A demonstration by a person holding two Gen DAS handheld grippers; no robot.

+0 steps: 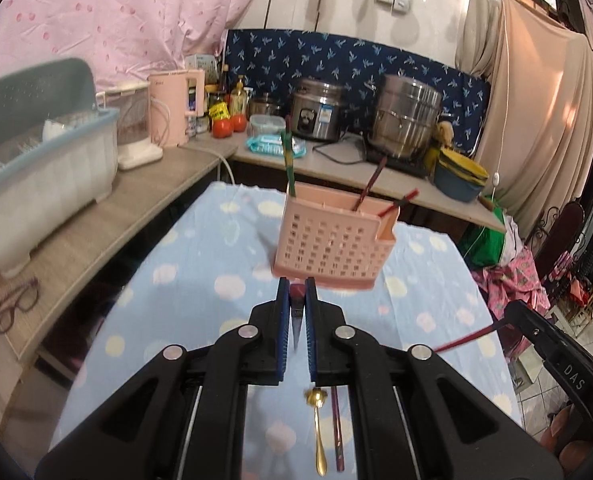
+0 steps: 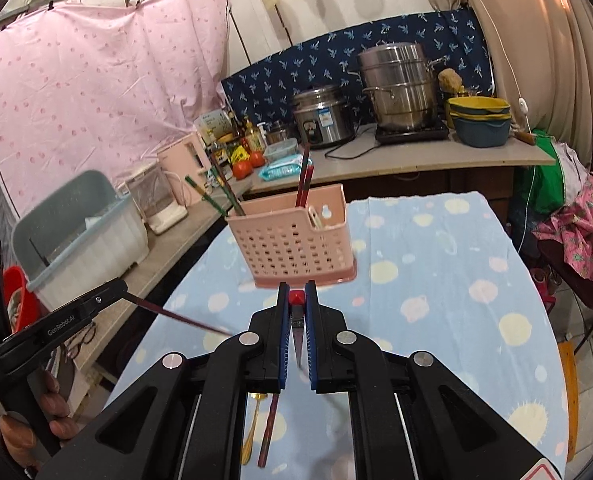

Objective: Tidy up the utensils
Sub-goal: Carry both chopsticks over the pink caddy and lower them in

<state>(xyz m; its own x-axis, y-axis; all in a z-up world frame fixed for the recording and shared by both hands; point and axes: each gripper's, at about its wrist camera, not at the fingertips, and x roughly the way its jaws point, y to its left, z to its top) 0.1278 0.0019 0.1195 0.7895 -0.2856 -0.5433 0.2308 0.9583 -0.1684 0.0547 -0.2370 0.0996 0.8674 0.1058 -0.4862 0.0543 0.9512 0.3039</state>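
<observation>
A pink perforated utensil holder (image 1: 328, 244) stands on the blue spotted tablecloth (image 1: 200, 264) with green and red chopsticks in it; it also shows in the right wrist view (image 2: 296, 244). My left gripper (image 1: 297, 286) is shut on a red chopstick (image 1: 296, 320), just in front of the holder. My right gripper (image 2: 297, 290) is shut on another red chopstick (image 2: 296, 328); it shows at the right edge of the left wrist view (image 1: 512, 316). A gold spoon (image 1: 318, 432) and a dark red chopstick (image 1: 336, 428) lie on the cloth below the grippers.
A grey dish rack (image 1: 44, 168), pink kettle (image 1: 176, 108) and glasses (image 1: 16, 304) sit on the left counter. A rice cooker (image 1: 316, 112), steel pot (image 1: 408, 120), tomatoes (image 1: 222, 126) and stacked bowls (image 1: 460, 176) sit on the back counter.
</observation>
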